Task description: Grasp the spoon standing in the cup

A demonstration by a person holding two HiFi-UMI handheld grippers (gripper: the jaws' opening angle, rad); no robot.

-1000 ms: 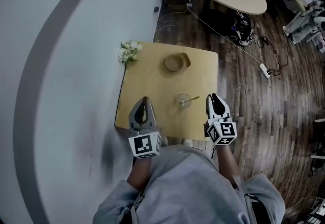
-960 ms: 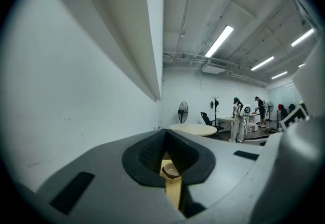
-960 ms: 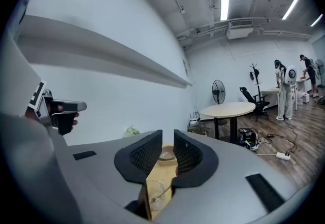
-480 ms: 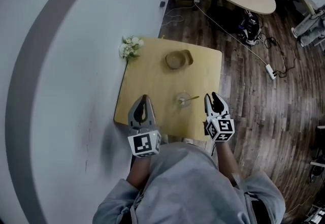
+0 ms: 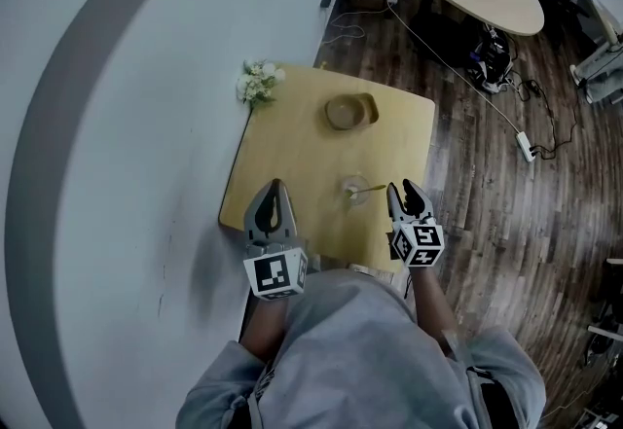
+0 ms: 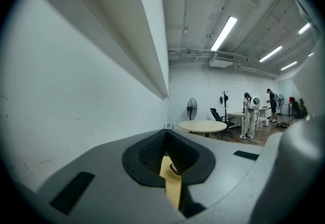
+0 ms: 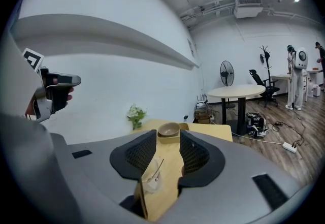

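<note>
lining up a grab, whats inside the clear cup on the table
A spoon stands in the cup, handle leaning out over the rim. Its bowl end and anything else inside are too small to tell.

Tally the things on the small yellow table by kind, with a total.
Cup: 1
Spoon: 1
Bowl: 1
Flower bunch: 1
Total: 4

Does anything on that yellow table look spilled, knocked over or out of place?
Nothing stands out. The clear cup stands upright with the spoon leaning in it, the bowl sits level farther back, and flowers sit at the table corner. No spill shows.
</note>
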